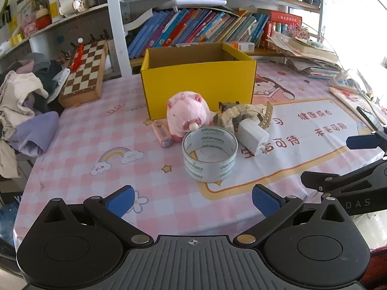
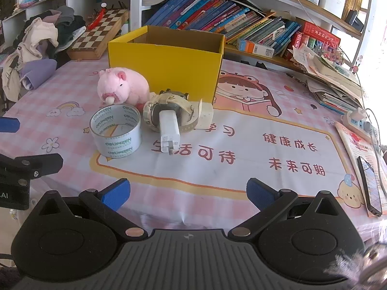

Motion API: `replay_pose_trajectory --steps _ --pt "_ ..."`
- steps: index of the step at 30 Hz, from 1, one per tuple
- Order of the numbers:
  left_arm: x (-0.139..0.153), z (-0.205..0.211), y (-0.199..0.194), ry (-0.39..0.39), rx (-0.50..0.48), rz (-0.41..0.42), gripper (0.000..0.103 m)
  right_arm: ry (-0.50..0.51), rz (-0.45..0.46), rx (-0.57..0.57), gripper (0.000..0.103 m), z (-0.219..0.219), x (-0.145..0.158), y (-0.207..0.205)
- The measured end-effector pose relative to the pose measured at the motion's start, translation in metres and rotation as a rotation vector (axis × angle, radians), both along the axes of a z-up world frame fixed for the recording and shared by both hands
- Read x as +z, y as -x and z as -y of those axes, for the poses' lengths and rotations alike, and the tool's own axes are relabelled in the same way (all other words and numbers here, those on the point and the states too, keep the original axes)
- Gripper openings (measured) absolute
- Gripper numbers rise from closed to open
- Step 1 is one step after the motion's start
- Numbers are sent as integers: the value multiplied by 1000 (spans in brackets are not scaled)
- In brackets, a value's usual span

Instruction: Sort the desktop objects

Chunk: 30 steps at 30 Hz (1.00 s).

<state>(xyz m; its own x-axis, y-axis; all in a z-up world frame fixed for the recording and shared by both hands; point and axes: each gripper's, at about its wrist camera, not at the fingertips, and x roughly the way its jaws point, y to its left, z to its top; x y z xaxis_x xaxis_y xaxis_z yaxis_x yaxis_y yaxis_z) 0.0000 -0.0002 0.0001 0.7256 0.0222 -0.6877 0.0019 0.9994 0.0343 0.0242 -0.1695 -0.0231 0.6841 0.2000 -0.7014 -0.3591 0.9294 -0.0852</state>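
Pink-and-white checked cloth covers the surface (image 1: 72, 169), and on it the task's things sit in a tight cluster ahead of both tools, apart from them. One roll of clear tape (image 1: 210, 155) stands on its edge-flat side nearest the left hand-held gripper (image 1: 192, 199), straight out in front of its fingers. Just behind the roll sits one pink plush pig (image 1: 187, 113), with one small pink case (image 1: 162, 134) lying beside it on the left. To the right of the roll lies one white charger plug (image 2: 169, 130), resting on one beige watch (image 2: 167, 104) with a curled strap; a pale block (image 2: 205, 117) sits at the strap's end. One open yellow cardboard box (image 1: 198, 82) stands behind them all, touching or nearly touching the pig. The right hand-held gripper (image 2: 188, 192) faces the charger from nearer the surface's front edge. Both stand spread wide, blue pads far apart, holding and touching nothing. One chessboard (image 1: 83, 72) lies far left near the clothes heap (image 1: 21, 101).
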Motion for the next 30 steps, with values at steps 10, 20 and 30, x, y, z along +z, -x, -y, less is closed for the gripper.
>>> replay_pose_trajectory --steps 10,20,30 --pt "1 3 -2 -33 -6 -9 103 1 -6 2 103 3 1 -1" --pt "-1 4 -1 -38 -1 -13 103 1 -1 8 103 2 0 -1" --pt "1 4 1 -40 5 -10 103 2 5 15 103 1 3 1"
